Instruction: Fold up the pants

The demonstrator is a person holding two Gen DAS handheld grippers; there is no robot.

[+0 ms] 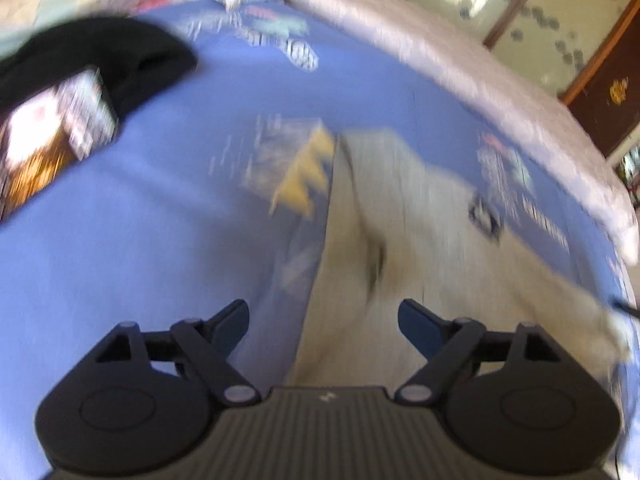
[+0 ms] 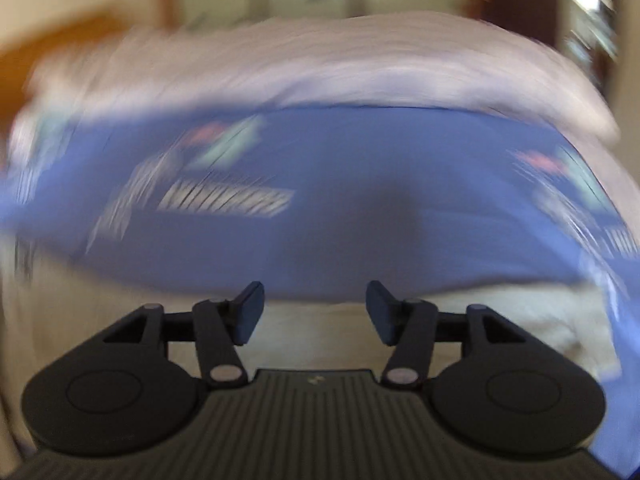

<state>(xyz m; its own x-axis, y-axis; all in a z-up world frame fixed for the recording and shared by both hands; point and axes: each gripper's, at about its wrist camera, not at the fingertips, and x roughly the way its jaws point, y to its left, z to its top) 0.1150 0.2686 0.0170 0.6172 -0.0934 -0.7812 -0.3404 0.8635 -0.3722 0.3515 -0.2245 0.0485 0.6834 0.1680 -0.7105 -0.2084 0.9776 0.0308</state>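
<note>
Light beige pants [image 1: 384,240] lie flat on a blue printed bedsheet [image 1: 160,240], running from under my left gripper away toward the middle of the bed. My left gripper [image 1: 322,320] is open and empty, hovering above the near part of the pants. In the right wrist view the pants [image 2: 312,336] spread as a beige band below my right gripper [image 2: 315,308], which is open and empty above their edge. Both views are blurred by motion.
A black garment [image 1: 100,56] and a shiny patterned box [image 1: 52,136] lie at the left of the bed. A pale rumpled blanket [image 1: 460,64] lines the far side and also shows in the right wrist view [image 2: 320,64]. A wardrobe [image 1: 520,8] stands behind.
</note>
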